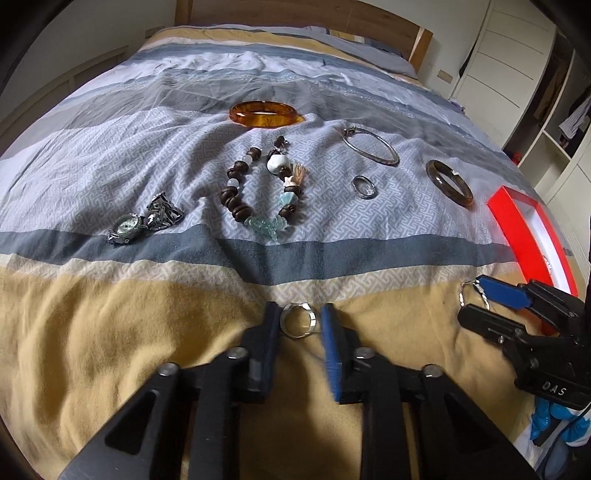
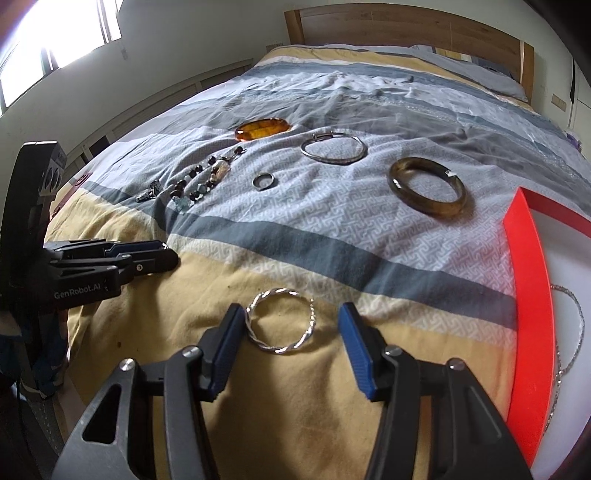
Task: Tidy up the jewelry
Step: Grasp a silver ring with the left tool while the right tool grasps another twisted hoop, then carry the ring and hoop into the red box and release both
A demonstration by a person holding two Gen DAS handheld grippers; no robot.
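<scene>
Jewelry lies spread on a striped bedspread. My left gripper [image 1: 298, 323] is open around a silver ring [image 1: 297, 319] on the yellow band; it also shows in the right wrist view [image 2: 162, 254]. My right gripper [image 2: 291, 325] is open around a twisted silver bangle [image 2: 280, 321], its left finger touching the bangle; it also shows in the left wrist view [image 1: 476, 295]. A red-rimmed white box [image 2: 532, 288] at the right holds a silver chain [image 2: 570, 332]. Farther off lie an amber bangle [image 1: 264, 114], a beaded bracelet [image 1: 258, 192], a watch [image 1: 127, 229], a thin silver bangle [image 1: 371, 146], a small ring [image 1: 364, 186] and a brown bangle [image 2: 426, 190].
The wooden headboard [image 2: 406, 26] and pillows are at the far end. A white wardrobe with open shelves [image 1: 517, 74] stands right of the bed. A window [image 2: 55, 29] is at the left. Bare yellow bedspread lies near the grippers.
</scene>
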